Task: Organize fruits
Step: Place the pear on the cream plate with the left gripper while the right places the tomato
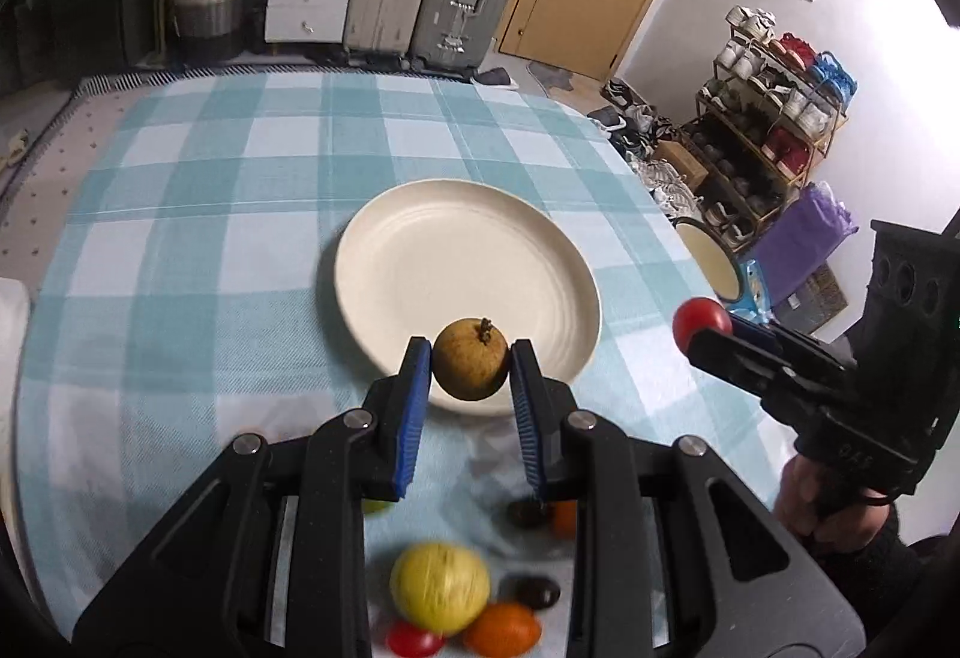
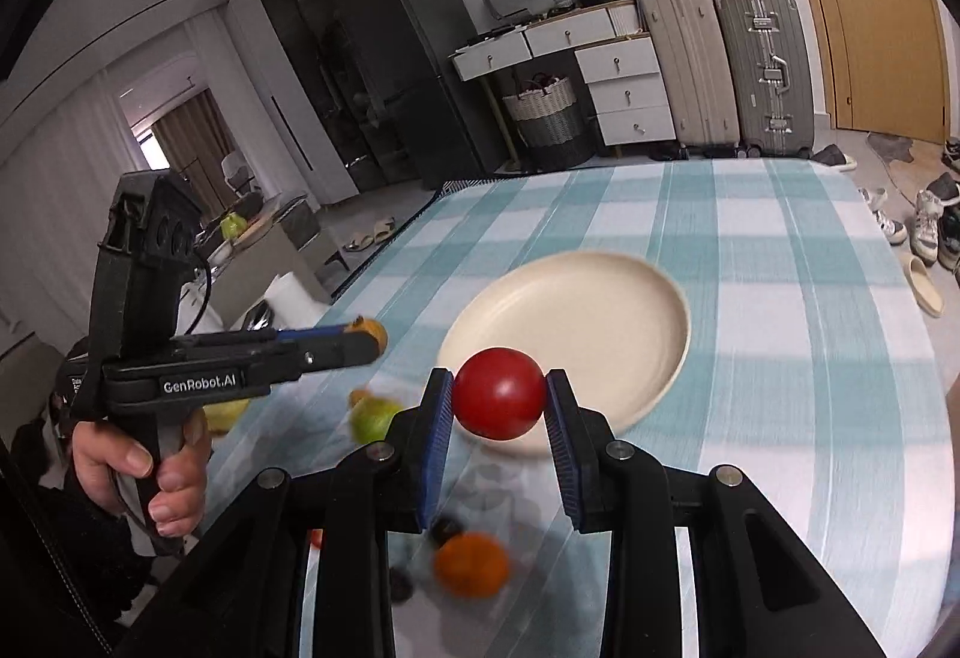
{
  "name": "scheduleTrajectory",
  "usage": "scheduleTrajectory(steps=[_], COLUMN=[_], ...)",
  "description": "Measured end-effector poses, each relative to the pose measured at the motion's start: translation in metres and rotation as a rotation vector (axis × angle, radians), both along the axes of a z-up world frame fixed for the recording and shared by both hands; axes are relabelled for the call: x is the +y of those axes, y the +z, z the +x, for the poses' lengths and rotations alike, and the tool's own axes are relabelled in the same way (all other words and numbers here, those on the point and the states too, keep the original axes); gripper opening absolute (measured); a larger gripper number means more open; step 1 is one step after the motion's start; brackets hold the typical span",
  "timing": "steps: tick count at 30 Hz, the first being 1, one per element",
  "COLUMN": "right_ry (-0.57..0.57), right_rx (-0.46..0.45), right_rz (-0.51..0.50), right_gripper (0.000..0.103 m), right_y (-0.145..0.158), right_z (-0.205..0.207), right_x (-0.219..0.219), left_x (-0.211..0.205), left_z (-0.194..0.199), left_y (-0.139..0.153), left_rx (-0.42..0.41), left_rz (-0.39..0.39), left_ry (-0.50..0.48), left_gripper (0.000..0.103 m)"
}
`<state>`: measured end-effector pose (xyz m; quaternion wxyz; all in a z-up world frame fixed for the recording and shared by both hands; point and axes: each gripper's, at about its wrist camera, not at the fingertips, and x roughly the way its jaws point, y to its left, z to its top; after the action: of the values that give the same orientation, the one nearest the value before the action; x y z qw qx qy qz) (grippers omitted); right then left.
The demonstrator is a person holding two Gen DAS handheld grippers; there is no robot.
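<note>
My left gripper (image 1: 471,367) is shut on a small brown round fruit (image 1: 471,367) with a stem, held in the air over the near rim of the cream plate (image 1: 420,262). My right gripper (image 2: 498,394) is shut on a red tomato (image 2: 498,394), lifted just short of the same plate (image 2: 600,310). In the left wrist view the right gripper (image 1: 705,328) with its tomato (image 1: 699,319) comes in from the right. In the right wrist view the left gripper (image 2: 369,337) shows at the left, carrying the brown fruit (image 2: 375,329). The plate holds nothing.
Loose fruit lies on the checked tablecloth (image 1: 210,190) below the grippers: a yellow fruit (image 1: 438,586), an orange one (image 1: 501,628), a small red one (image 1: 414,640), dark ones (image 1: 537,592), and a green fruit (image 2: 372,418). Suitcases, drawers and a shoe rack stand beyond the table.
</note>
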<state>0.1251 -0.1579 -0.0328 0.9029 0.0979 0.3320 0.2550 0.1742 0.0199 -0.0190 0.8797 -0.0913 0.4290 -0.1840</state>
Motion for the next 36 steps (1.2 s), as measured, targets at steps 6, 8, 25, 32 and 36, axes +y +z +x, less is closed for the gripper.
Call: scheduleTrajectory(steps=[6,8,25,32,36], right_ry=[-0.012,-0.03,0.0,0.0,-0.032], right_rx=[0.027,0.038,0.116,0.147,0.131], right_rz=[-0.003,-0.011,-0.14,-0.13,-0.084], right_gripper=[0.031,0.031,0.031,0.049,0.058], right_y=[-0.002,-0.005,-0.068,-0.079,-0.074], right_z=[0.06,0.076,0.158,0.167,0.159], right_x=[-0.007,-0.008,0.015,0.015,0.001], left_x=[-0.014,-0.019,-0.049,-0.056,-0.054], left_z=[0.062,0.081,0.188,0.199,0.191], left_y=[-0.007,-0.01,-0.072,-0.09,-0.082], left_rx=[0.039,0.045,0.212,0.281,0.261], left_rz=[0.024,0.055,-0.019,-0.018,-0.012], left_ry=[-0.023,-0.019,-0.123,-0.121,-0.118], left_gripper=[0.024,0.024,0.024,0.025,0.026])
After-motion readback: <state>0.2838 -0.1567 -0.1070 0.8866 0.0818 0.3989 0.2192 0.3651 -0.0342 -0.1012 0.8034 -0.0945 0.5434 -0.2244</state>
